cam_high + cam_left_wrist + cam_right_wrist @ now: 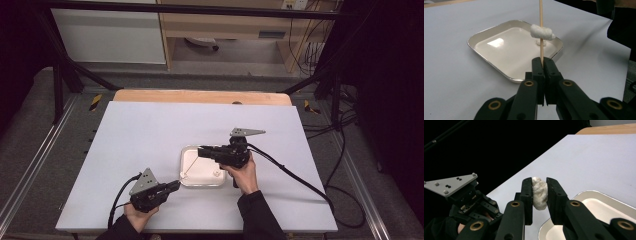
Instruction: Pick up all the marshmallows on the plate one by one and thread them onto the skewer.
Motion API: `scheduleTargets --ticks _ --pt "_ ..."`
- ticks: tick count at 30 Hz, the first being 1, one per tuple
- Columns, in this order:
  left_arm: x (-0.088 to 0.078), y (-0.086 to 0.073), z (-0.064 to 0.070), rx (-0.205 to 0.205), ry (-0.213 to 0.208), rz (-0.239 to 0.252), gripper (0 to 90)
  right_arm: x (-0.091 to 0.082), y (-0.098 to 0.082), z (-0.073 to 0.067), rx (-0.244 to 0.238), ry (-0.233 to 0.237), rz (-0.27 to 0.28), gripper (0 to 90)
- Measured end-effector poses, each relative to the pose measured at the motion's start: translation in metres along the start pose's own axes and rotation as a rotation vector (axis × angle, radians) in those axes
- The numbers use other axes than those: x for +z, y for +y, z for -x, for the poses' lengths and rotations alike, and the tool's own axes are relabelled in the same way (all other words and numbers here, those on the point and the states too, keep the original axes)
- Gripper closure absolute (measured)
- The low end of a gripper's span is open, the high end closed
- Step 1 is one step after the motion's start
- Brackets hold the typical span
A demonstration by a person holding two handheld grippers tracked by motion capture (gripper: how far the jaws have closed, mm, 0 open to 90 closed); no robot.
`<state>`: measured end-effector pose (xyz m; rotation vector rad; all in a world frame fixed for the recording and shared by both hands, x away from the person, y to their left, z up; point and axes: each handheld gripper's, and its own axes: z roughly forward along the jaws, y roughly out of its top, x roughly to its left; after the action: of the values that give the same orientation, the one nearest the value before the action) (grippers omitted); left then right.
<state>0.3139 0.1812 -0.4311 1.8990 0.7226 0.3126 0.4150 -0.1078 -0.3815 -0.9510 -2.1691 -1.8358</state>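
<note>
The left gripper [543,65] has its jaws pressed together on a wooden skewer [540,30], on which one white marshmallow [542,32] is already threaded. A second marshmallow [539,193] is pinched between the jaws of the right gripper [539,195], which is held over the white tray [191,181]. The tray is set toward the near edge of the tabletop [150,130]. One piece is judged done; the held piece remains to be pushed onto the skewer.
</note>
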Motion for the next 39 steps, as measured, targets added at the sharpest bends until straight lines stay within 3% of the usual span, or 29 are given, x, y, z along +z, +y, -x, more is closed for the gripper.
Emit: scheduleTargets --ticks 23,39 --pt "0.002 0.000 0.002 0.026 0.014 -0.032 88.6 0.006 -0.009 -0.002 -0.017 0.002 -0.027 78.5" --pt "0.002 0.001 0.002 0.024 0.006 -0.019 88.5 0.006 -0.010 -0.002 -0.015 0.002 -0.034 76.9"
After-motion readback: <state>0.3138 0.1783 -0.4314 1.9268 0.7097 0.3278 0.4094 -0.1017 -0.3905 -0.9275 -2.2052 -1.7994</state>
